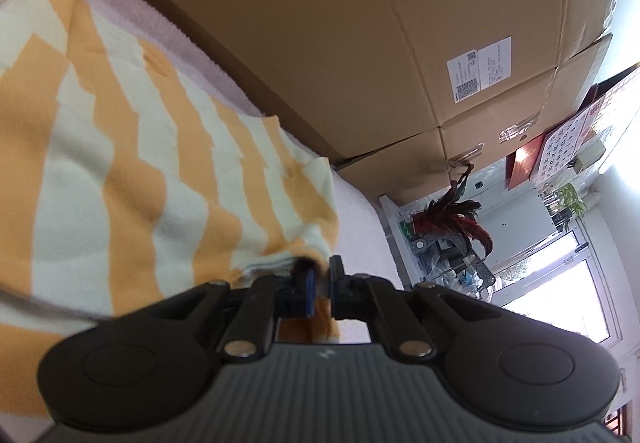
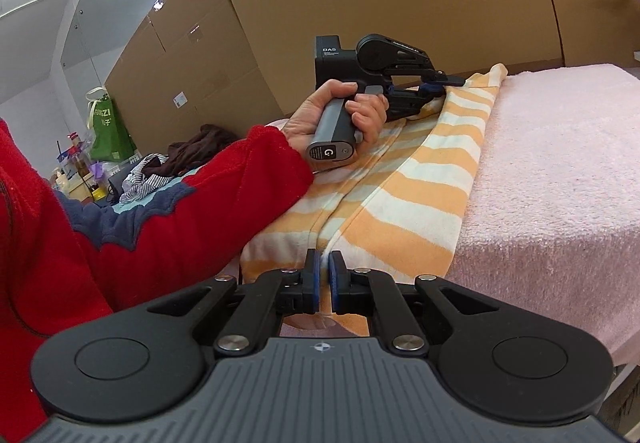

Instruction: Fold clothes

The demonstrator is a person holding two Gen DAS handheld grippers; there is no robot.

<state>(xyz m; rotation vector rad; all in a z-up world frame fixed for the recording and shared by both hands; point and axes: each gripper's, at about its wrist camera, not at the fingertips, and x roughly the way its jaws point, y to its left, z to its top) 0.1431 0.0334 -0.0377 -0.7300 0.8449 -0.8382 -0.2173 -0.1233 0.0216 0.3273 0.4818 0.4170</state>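
We have the orange-and-cream striped garment [image 2: 404,179] lying on the pink towel-covered surface [image 2: 560,171], its long axis running from our right hand-held gripper [image 2: 324,275] away to the left hand-held gripper [image 2: 436,81]; each is clamped on an end of the cloth, the left pinching the far edge near the cardboard boxes [image 2: 400,3], the right nipping the near hem; neither hand is nearer, so we judge the fold must carry both ends sideways together, keeping that axis taut.
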